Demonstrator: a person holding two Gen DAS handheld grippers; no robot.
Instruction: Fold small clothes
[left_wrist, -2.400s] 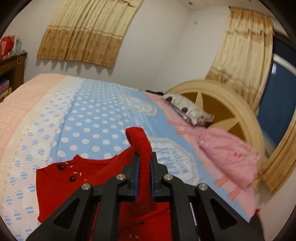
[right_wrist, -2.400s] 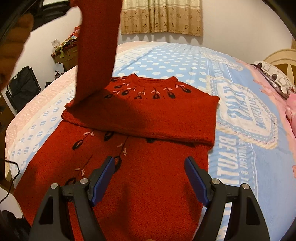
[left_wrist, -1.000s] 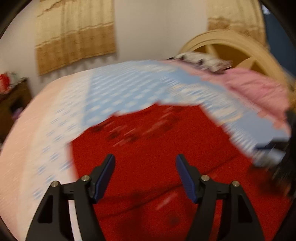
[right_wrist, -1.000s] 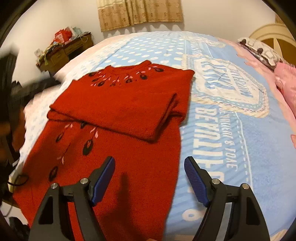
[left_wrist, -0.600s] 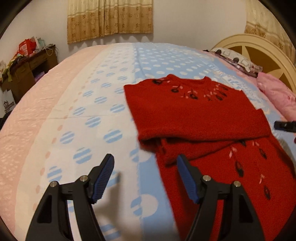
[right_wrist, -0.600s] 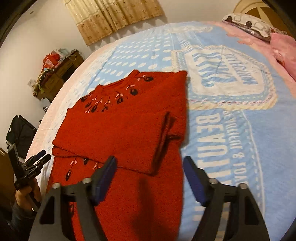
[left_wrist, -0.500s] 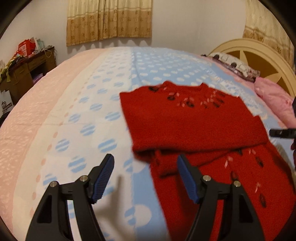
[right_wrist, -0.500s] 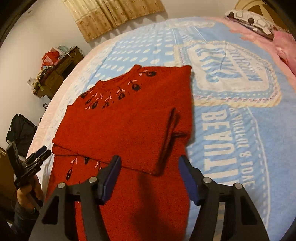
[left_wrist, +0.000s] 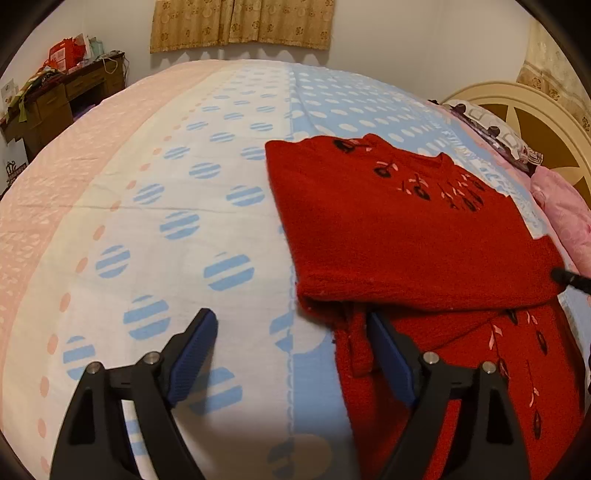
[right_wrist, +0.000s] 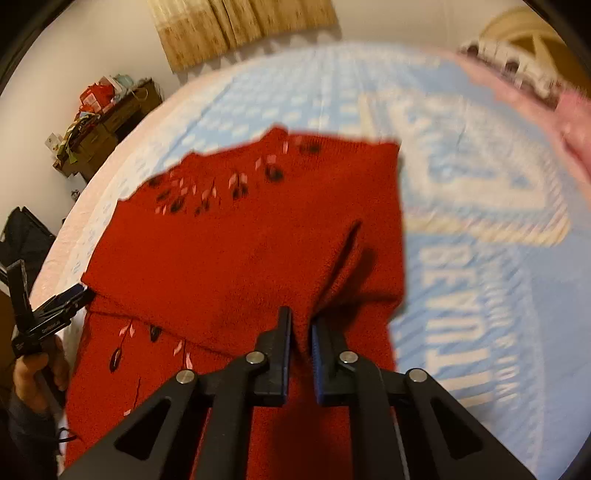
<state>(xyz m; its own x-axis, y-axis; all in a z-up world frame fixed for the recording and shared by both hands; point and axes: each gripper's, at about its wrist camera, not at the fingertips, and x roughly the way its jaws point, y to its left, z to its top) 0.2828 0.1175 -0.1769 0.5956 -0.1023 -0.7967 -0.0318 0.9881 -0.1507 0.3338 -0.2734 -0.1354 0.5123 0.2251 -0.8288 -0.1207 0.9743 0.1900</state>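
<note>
The right hand-held gripper (right_wrist: 298, 338) was seen clamped on a pinch of the red sweater (right_wrist: 236, 258), its jaws having just been closing, with knit fabric gathered between the blue pads near the lower right corner of the folded-over upper part. The left hand-held gripper (left_wrist: 290, 349) was held wide apart, its jaws having just been opening, with nothing pressed between them; its right finger (left_wrist: 388, 354) was placed over the sweater's left edge, just below the fold, while its left finger (left_wrist: 192, 350) was set above bare bedspread. In the right wrist view the left hand-held gripper was also glimpsed at the sweater's far left edge, held in a person's hand (right_wrist: 35, 373). The red sweater (left_wrist: 406, 236) was laid flat on the bed, its sleeves folded in across the chest, the neckline with dark and pink embroidery pointed toward the far wall. The bedspread (left_wrist: 166, 221) was patterned in pink, white and blue with striped dots. A cream headboard (left_wrist: 528, 122) and a pink blanket (left_wrist: 565, 210) were seen to the right, a cluttered wooden desk (left_wrist: 55, 99) to the far left, and tan curtains (left_wrist: 240, 22) on the back wall.
</note>
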